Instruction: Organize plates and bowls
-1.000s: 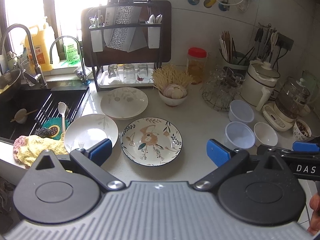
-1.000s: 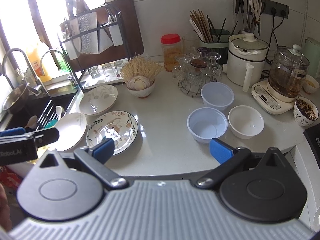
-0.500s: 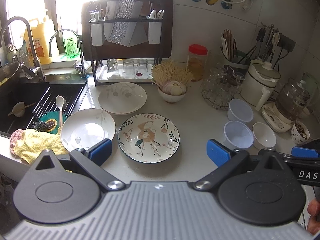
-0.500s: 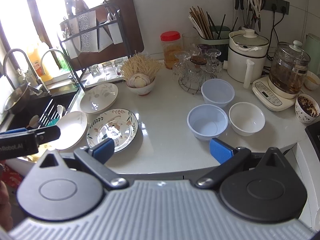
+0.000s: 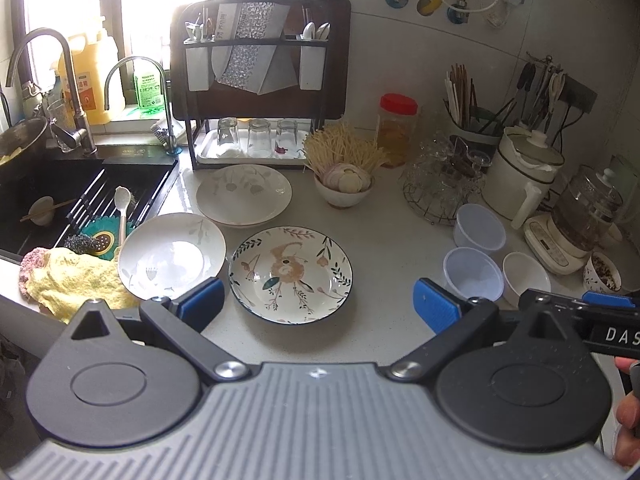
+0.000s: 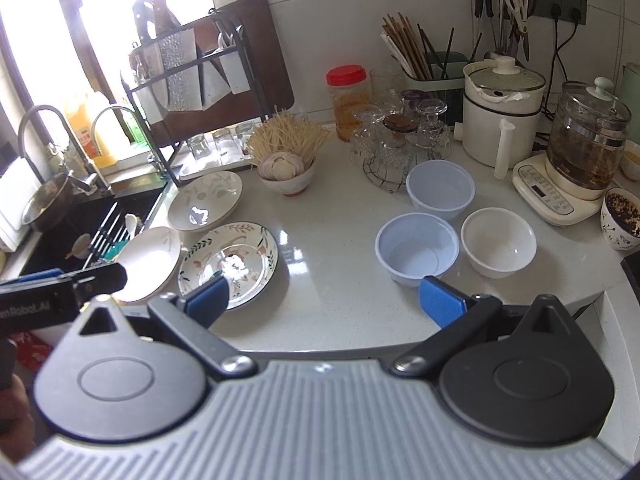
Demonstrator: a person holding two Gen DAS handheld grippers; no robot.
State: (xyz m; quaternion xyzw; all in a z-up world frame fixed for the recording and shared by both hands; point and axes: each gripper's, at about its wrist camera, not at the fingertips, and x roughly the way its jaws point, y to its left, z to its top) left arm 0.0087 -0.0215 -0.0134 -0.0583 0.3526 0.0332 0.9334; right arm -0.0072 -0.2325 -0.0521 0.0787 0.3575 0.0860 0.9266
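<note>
Left wrist view: the left claw (image 5: 316,304) gapes wide and empty above the desk (image 5: 392,236), the flowered plate (image 5: 291,275) just beyond its fingertips, two white plates (image 5: 172,256) farther left. The right claw (image 6: 324,300), equally wide and empty, has the blue bowl (image 6: 417,249) just ahead, the white bowl (image 6: 498,242) beside that.

- The left wrist view looks forward and down over the table (image 5: 384,216) from its near edge, facing the back wall, sink (image 5: 48,184) at left.
- The right wrist view looks from further right, angled leftward.
- Both share the floral plate (image 5: 291,275) (image 6: 228,263) and the bowls.
</note>
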